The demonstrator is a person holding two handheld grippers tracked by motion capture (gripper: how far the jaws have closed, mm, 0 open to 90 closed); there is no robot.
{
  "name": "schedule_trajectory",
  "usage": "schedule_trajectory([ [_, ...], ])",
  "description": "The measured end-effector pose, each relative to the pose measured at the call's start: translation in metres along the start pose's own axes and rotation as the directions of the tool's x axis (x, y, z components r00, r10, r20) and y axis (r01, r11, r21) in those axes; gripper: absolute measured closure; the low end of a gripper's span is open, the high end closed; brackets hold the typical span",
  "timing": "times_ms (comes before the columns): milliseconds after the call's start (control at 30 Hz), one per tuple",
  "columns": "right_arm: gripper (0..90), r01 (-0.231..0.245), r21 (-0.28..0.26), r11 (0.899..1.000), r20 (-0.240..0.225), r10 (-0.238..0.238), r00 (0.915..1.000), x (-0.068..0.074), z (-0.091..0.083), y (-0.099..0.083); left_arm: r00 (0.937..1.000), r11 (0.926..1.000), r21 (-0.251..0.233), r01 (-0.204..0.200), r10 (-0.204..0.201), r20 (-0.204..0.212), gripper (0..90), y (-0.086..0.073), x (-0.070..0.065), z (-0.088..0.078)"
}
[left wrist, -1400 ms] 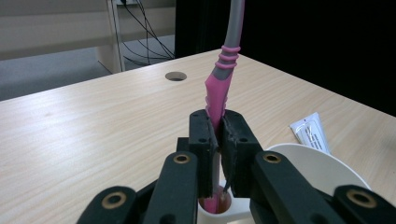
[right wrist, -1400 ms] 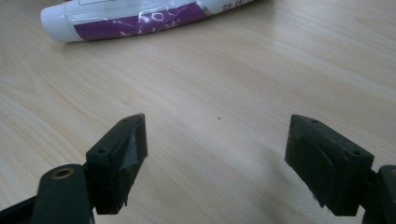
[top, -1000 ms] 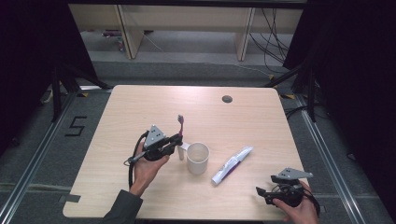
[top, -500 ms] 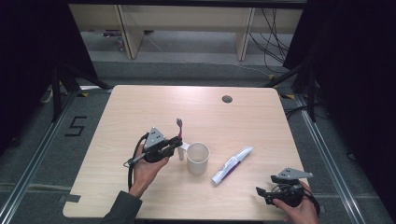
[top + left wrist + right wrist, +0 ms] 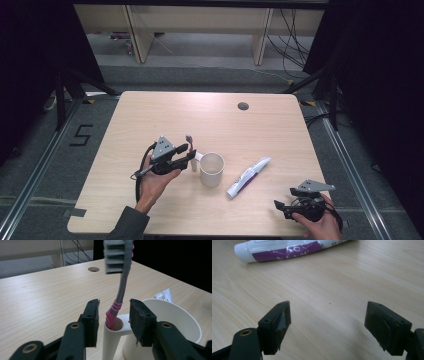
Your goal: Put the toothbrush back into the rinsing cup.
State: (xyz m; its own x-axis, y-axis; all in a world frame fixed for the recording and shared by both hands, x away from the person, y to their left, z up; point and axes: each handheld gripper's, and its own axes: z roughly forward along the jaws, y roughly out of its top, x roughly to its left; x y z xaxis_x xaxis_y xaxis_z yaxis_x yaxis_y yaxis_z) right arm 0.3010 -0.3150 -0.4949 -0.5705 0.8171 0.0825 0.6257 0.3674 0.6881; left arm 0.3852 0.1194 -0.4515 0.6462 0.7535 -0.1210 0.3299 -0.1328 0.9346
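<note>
The grey-and-pink plastic toothbrush (image 5: 119, 287) stands upright in the white cup's side tube (image 5: 111, 340) on the counter (image 5: 150, 120). Light, stiff and slim, it looks best gripped at its ribbed pink neck. The left tongs (image 5: 113, 317), just opened, flank it untouched; the right tongs (image 5: 328, 317) gape wide near the toothpaste tube (image 5: 287, 248).

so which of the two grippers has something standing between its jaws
The left gripper: the pink-and-grey toothbrush stands upright in the cup's side holder between its just-opened jaws. The right gripper has bare table between its jaws.
</note>
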Motion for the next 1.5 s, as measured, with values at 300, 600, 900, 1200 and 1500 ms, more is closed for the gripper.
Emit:
schedule_trajectory([
  [300,21.6,0.014,-0.006,1.0,0.003,-0.014,0.9999,-0.001,0.0,0.0,0.9997,0.9994,0.029,0.02,-0.02,-0.012,44.6,-0.001,-0.004,-0.016],
  [600,21.6,-0.031,-0.001,1.0,0.0,0.031,0.9995,0.0,-0.001,0.001,0.9993,0.9975,0.061,0.037,-0.036,-0.012,42.4,-0.009,-0.005,-0.031],
  [900,21.7,-0.038,-0.005,0.999,-0.007,0.038,0.9993,0.001,0.0,0.001,0.9987,0.9952,0.084,0.05,-0.049,-0.012,39.7,-0.024,-0.01,-0.042],
  [1200,21.8,-0.028,-0.016,0.999,-0.005,0.028,0.9996,0.002,0.0,0.002,0.999,0.9872,0.153,0.044,-0.044,-0.009,36.1,-0.04,-0.017,-0.055],
  [1500,21.8,-0.009,-0.023,1.0,-0.012,0.008,0.9999,0.002,0.001,0.005,0.9991,0.9769,0.209,0.043,-0.042,-0.012,31.1,-0.058,-0.025,-0.064],
])
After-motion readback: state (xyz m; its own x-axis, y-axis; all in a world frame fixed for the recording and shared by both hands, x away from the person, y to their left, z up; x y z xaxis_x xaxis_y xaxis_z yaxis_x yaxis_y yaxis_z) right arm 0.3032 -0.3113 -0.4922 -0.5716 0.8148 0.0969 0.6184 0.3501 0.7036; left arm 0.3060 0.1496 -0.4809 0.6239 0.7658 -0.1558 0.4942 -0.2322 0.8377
